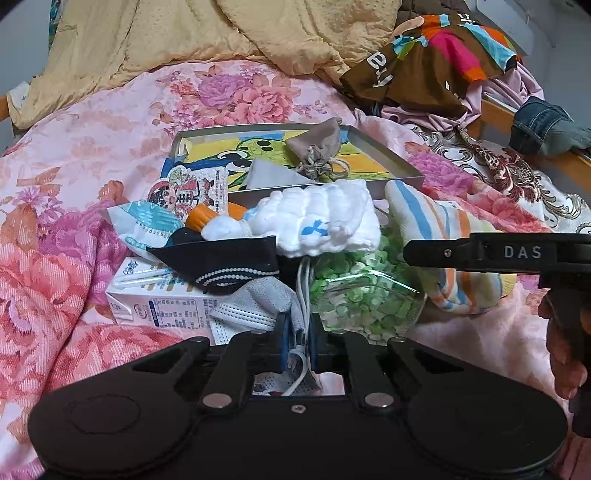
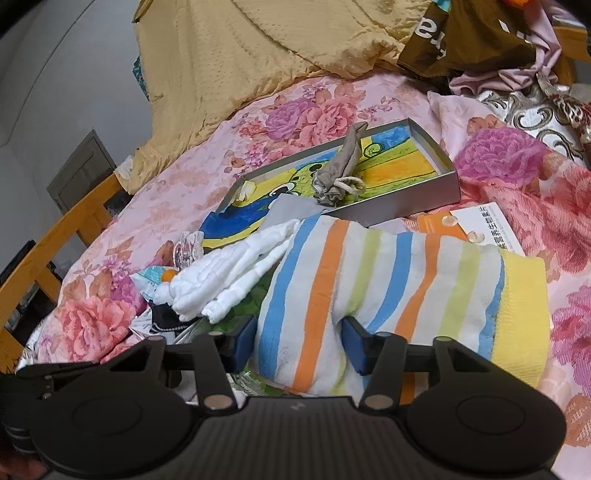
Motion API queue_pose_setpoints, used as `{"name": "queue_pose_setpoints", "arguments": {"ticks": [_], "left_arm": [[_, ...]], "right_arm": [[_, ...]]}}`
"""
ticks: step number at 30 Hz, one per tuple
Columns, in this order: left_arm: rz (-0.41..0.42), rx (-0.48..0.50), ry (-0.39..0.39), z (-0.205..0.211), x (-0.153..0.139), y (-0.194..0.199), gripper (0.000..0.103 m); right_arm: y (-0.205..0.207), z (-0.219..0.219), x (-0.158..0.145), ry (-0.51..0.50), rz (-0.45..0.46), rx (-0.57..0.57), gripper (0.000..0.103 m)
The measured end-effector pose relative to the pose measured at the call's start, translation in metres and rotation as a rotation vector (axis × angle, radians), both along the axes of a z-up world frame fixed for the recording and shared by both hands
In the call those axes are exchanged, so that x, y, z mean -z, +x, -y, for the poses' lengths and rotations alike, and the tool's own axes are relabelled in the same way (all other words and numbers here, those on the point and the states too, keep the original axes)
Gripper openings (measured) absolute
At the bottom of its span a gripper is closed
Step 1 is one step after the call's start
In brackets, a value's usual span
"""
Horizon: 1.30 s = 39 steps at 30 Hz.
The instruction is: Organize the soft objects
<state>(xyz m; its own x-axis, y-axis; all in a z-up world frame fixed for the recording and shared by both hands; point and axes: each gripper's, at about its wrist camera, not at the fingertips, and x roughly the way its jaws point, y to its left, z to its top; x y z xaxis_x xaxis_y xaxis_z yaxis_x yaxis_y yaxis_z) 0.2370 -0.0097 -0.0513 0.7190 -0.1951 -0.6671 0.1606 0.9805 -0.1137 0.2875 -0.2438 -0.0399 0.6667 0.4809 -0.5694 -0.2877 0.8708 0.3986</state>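
On a cluttered bed, the left tongs pinch a face mask while the right tongs press a striped sock. Lifting either could drag the loose pile, toppling the cloth beside the tray.

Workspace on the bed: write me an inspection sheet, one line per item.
Surface: floral pink bedspread, rumpled.
Job's things: striped sock; white quilted cloth; face mask; grey drawstring pouch lying in the metal tray.
Clutter: carton, bag of green pieces, snack packets, all piled together.
Grippers: left gripper shut on the face mask; right gripper pads pressing the striped sock on both sides.
Cables: thin white cord running down into the left gripper, likely the mask's loop.
Surroundings: tan quilt, heaped clothes, wooden bed rail.
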Motion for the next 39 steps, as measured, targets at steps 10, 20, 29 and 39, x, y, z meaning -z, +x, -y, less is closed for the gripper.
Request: {"name": "queue_pose_setpoints", "arguments": {"ticks": [10, 20, 29, 39], "left_arm": [[0.008, -0.018, -0.067, -0.003, -0.009, -0.019, 0.010], [0.033, 0.019, -0.123, 0.012, -0.020, -0.047, 0.008], [0.116, 0.021, -0.173, 0.024, -0.052, -0.055, 0.008], [0.205, 0.010, -0.186, 0.019, -0.091, -0.033, 0.008]], "right_arm": [[0.001, 0.005, 0.003, 0.021, -0.037, 0.028, 0.021], [-0.029, 0.005, -0.018, 0.080, 0.068, -0.052, 0.017], [-0.057, 0.003, -0.048, 0.050, 0.255, -0.054, 0.016], [-0.040, 0.014, -0.075, 0.104, 0.358, 0.028, 0.016]]}}
